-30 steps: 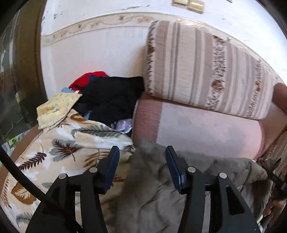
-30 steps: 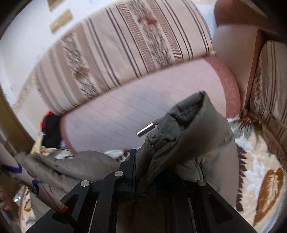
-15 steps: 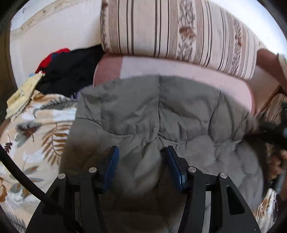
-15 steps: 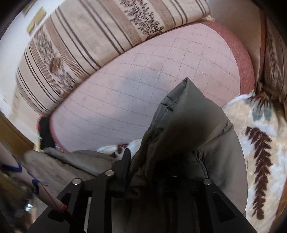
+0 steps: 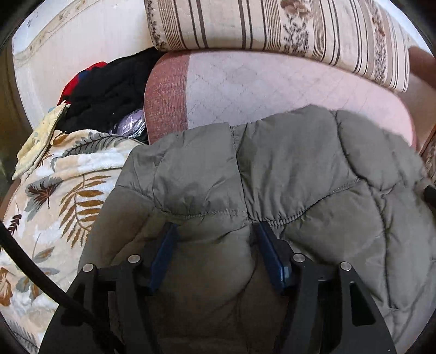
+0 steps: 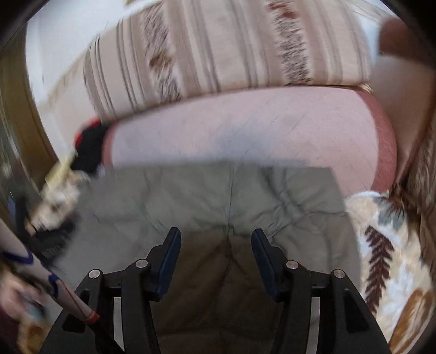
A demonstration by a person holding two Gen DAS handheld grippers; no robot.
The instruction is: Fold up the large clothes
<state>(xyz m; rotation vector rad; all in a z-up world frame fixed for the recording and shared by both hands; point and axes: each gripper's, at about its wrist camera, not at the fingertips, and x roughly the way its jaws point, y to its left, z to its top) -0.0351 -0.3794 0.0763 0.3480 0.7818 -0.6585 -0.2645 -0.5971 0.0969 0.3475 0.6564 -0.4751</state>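
Left wrist view shows the left tool (image 5: 214, 231) with its blue-padded fingers (image 5: 272, 258) set wide apart, and a fold of the grey-green quilted jacket (image 5: 286, 168) bulging up between them; the stitched seam drapes over both tips, so the cloth touches the pads, but whether it is gripped cannot be told. The jacket lies spread across a leaf-print blanket (image 5: 62, 190), its far edge against a pink cushion (image 5: 259, 87), with a striped cushion (image 5: 272, 24) stacked above that. A heap of black and red clothes (image 5: 109, 89) sits to the left of the pink cushion, beside a yellow cloth (image 5: 41, 144). Right wrist view, blurred, shows the right tool (image 6: 215, 239) likewise wide apart, its fingers (image 6: 170, 258) hanging just over the jacket (image 6: 218, 190) and holding nothing; the pads look clear of the cloth. The same blanket (image 6: 387, 245) shows at the right, and the pink cushion (image 6: 245, 128) behind the jacket. No brand, label or readable writing shows in either view.
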